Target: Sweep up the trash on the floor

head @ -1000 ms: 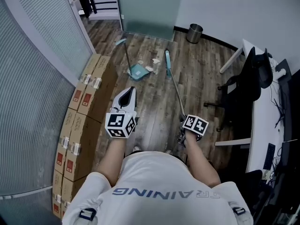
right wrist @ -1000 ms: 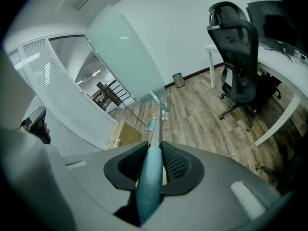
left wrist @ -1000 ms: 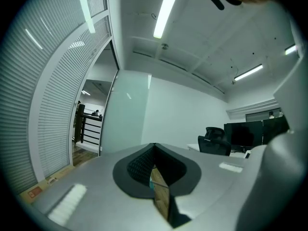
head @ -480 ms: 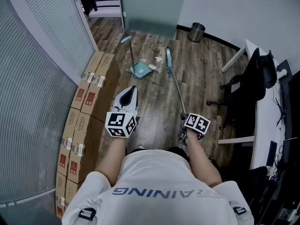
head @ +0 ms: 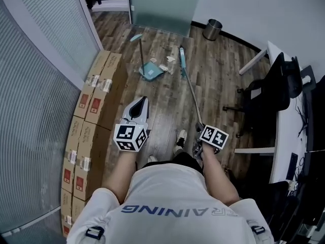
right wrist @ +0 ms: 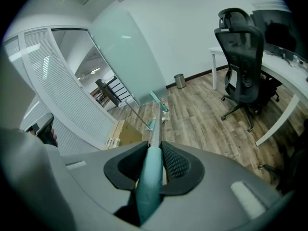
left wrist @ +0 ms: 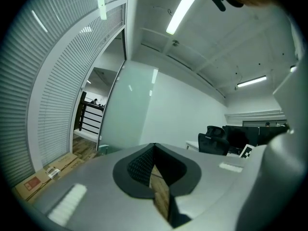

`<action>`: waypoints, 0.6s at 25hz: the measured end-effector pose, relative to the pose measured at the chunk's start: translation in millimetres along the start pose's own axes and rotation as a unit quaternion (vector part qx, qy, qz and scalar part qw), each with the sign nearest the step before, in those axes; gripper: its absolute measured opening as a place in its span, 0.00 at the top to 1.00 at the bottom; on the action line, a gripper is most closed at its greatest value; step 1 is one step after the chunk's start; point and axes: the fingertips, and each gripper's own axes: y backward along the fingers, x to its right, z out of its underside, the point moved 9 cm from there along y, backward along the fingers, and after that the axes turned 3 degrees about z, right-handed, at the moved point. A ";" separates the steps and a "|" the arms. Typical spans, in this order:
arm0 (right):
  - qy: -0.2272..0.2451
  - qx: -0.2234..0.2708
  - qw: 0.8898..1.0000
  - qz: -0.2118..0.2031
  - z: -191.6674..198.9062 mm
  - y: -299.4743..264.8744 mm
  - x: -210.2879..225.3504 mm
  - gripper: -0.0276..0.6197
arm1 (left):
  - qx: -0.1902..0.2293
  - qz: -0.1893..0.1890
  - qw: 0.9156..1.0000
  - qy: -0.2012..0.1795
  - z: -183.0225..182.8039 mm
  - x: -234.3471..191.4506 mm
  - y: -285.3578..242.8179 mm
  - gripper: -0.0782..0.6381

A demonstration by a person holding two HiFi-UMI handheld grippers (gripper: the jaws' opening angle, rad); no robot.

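Note:
A long broom (head: 189, 88) with a teal head (head: 182, 60) stretches across the wood floor; my right gripper (head: 199, 145) is shut on its teal handle (right wrist: 150, 174). A teal dustpan (head: 150, 72) with an upright handle stands on the floor beyond. Bits of paper trash (head: 166, 65) lie between pan and broom head. My left gripper (head: 138, 105) is shut and empty, held level in front of me; its pads (left wrist: 153, 163) meet with nothing between them. The broom's shaft (right wrist: 155, 121) runs toward the dustpan (right wrist: 150, 125).
Stacked cardboard boxes (head: 86, 116) line the left wall under slatted blinds. A metal bin (head: 213, 29) stands by the far wall. A black office chair (head: 266, 93) and a white desk (head: 282, 136) fill the right side. A glass partition (head: 160, 6) closes the far end.
Both grippers have shifted a little down the view. The dustpan, trash and broom head now lie higher in the picture, and a shoe shows between my arms.

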 end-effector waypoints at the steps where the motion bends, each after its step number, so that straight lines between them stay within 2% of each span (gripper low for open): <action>1: -0.002 -0.002 1.000 0.002 -1.9 -5.5 0.8 0.80 | -0.004 -0.002 1.000 0.001 2.5 -2.7 -3.6 0.89; 9: -0.017 -0.028 0.999 0.004 -49.9 -57.2 6.9 0.80 | -0.016 -0.023 1.000 -0.002 -4.1 -25.5 -59.9 0.89; 15: -0.006 -0.033 0.999 -0.009 -113.5 -92.5 17.0 0.80 | -0.008 -0.028 1.000 -0.010 -23.1 -21.6 -130.0 0.89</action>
